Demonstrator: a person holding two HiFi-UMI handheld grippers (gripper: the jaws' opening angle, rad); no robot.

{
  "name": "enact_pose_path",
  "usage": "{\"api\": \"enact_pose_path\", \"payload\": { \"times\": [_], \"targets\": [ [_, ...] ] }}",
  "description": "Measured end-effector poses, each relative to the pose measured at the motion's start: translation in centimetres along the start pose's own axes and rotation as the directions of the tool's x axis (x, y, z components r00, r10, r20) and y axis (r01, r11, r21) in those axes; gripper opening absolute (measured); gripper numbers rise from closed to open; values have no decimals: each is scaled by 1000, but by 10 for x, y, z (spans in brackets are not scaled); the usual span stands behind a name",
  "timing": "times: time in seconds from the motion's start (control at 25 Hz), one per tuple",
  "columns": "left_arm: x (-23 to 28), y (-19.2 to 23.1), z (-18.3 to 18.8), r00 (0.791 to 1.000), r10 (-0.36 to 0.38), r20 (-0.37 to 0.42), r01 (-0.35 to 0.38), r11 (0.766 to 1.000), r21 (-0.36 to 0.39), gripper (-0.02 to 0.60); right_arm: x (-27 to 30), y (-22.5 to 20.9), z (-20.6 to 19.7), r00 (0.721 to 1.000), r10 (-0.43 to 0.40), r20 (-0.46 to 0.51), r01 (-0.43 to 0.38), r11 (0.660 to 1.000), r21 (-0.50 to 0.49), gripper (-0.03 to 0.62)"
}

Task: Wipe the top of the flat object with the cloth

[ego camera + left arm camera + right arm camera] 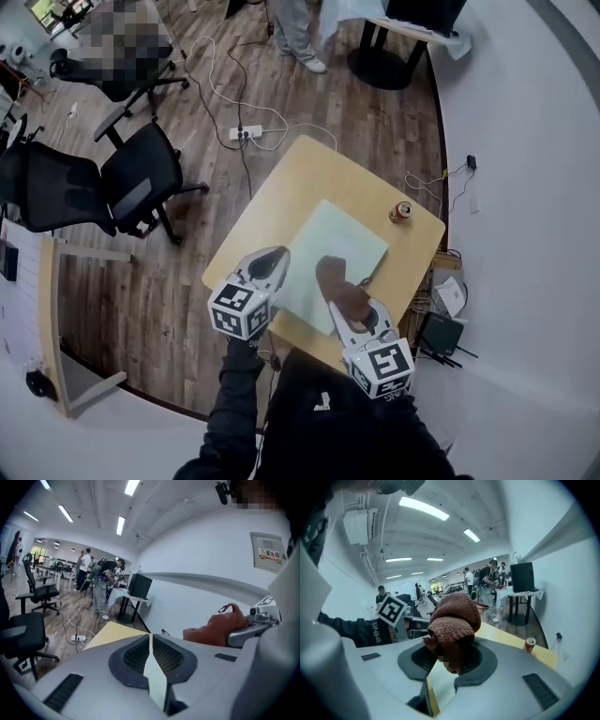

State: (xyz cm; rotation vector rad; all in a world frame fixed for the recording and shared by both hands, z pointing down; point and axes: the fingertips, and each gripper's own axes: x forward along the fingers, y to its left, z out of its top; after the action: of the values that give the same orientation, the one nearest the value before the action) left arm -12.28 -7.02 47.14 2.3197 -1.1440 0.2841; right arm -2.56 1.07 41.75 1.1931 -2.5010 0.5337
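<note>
A pale green flat mat [337, 239] lies on the wooden table [314, 169]. My right gripper [347, 307] is shut on a bunched brown knitted cloth [336, 281], which sits over the mat's near right part. In the right gripper view the cloth [454, 616] bulges out of the jaws and the mat [443, 681] shows below. My left gripper [273, 256] is at the mat's left edge, jaws shut, tips meeting [150, 638] with a sliver of green under them. The left gripper view shows the cloth [213, 627] off to the right.
A red can [401, 211] stands near the table's far right corner. Black office chairs [141, 173] and a power strip [246, 133] with cables are on the floor to the left. A black box [437, 333] sits by the wall at the right. A person [295, 28] stands farther off.
</note>
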Motion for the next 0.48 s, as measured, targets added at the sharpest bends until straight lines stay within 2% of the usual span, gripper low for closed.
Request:
{"api": "enact_pose_path", "payload": {
  "times": [0.2,0.48],
  "targets": [
    [-68,-74,24,989,96,112,-103,993,61,34,-70,12,37,989,-88,115,90,996,-15,118],
    [-142,-181,27,968,137,210,-160,983,95,34,-179,37,49,964,-156,214,160,987,-3,118]
  ]
}}
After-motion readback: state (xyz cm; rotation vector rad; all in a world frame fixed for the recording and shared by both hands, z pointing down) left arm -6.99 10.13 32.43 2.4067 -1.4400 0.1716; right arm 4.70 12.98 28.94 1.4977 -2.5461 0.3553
